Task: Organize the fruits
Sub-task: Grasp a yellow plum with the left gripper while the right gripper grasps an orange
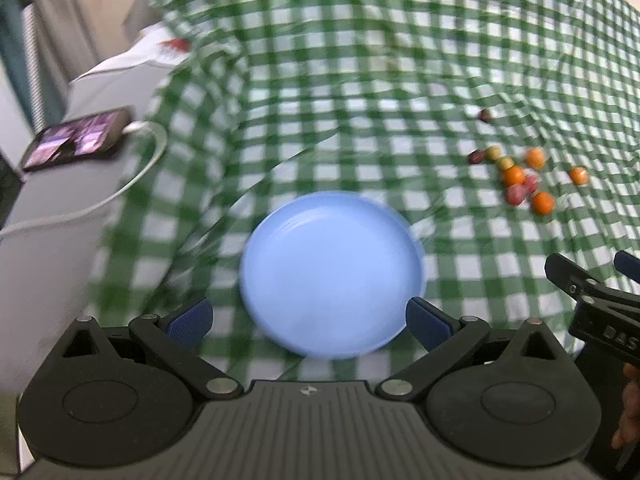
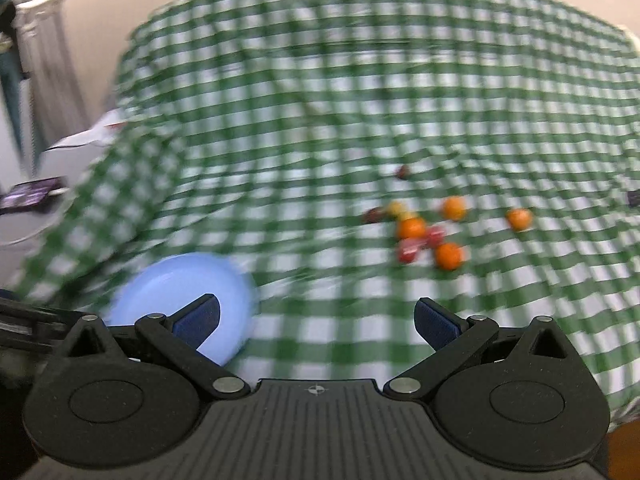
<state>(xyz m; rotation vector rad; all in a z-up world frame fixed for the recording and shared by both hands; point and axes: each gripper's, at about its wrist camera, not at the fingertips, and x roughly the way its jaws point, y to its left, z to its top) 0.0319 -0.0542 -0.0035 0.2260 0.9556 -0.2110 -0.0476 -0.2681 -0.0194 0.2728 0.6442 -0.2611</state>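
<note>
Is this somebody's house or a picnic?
Probably a room at home: a table under a green checked tablecloth, a phone charging on a white surface, and curtains by the wall.

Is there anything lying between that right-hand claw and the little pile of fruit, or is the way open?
Nothing visible blocks it. Between the open right gripper and the fruits lies only wrinkled checkered tablecloth. The blue plate sits off to the left, clear of that path.
</note>
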